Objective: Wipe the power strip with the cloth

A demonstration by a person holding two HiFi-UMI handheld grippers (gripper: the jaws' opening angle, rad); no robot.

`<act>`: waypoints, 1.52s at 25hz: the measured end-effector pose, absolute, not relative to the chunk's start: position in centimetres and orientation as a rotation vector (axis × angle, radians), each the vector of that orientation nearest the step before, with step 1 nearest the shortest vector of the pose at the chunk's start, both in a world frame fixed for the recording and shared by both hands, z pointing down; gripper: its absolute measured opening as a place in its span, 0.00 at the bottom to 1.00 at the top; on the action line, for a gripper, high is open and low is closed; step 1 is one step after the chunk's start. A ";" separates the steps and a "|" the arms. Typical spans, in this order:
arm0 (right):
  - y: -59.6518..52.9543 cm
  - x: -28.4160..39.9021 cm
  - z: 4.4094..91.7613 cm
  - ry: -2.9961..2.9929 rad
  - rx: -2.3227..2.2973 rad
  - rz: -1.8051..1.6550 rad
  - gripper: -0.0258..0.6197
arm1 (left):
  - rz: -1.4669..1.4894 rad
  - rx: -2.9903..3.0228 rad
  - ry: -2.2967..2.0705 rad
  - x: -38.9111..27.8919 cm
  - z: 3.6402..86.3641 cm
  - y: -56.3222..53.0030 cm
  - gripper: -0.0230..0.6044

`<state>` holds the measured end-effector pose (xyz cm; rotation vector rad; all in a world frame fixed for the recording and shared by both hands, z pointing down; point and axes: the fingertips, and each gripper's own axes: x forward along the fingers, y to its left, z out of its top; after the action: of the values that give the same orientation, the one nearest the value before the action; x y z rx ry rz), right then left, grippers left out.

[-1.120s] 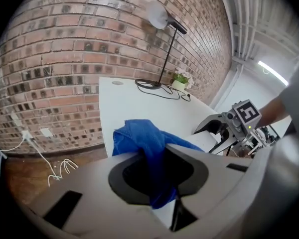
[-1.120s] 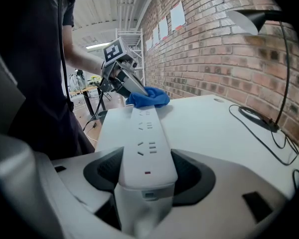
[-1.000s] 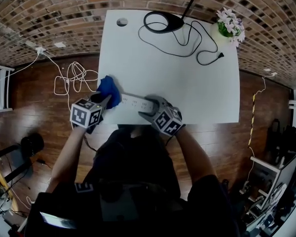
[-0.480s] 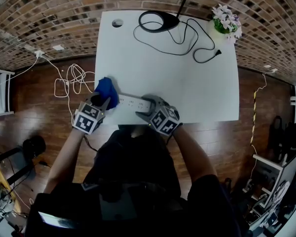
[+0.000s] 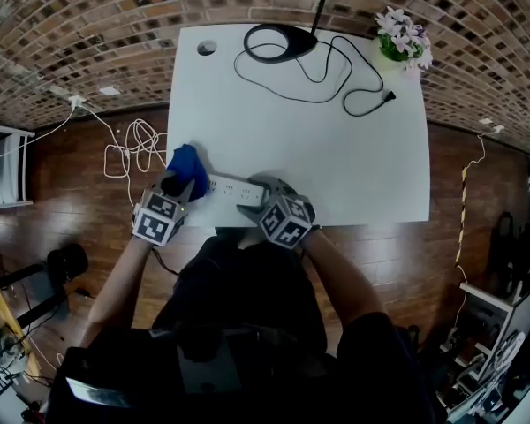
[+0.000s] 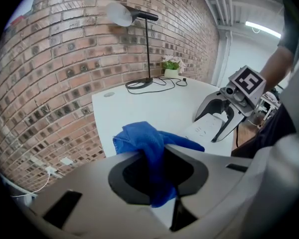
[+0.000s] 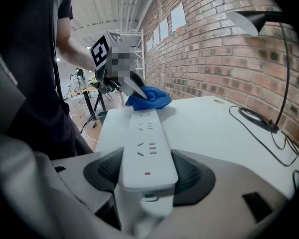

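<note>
Bracing one end of the power strip, the right gripper has its fingers spread wide and clamped against the strip's two long sides. The left gripper pinches the blue cloth between nearly closed fingers, and the cloth sits bunched at the strip's other end. The strip lies on the tabletop along its front edge, near the left corner. A hard stroke could likely slide the smooth strip out of the clamp or over that edge. The cloth, held by a small fold, might snag on the sockets and pull free.
</note>
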<state>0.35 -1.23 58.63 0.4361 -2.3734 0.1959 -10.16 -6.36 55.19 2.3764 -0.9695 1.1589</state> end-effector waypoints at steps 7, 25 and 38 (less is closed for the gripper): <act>-1.2 0.4 58.7 -2.376 0.431 0.194 0.49 | 1.214 2.430 -0.871 -5.3 55.2 -4.3 0.16; -1.2 0.2 58.7 -2.381 0.428 0.180 0.49 | 1.217 2.467 -0.671 3.2 55.6 -1.7 0.16; -1.1 0.4 58.7 -2.381 0.428 0.180 0.49 | 1.123 2.481 -0.542 5.3 54.9 -1.3 0.16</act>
<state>0.36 -1.08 58.73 0.4281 -2.3809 0.1800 5.27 -1.35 54.95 2.4814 -0.5424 1.1234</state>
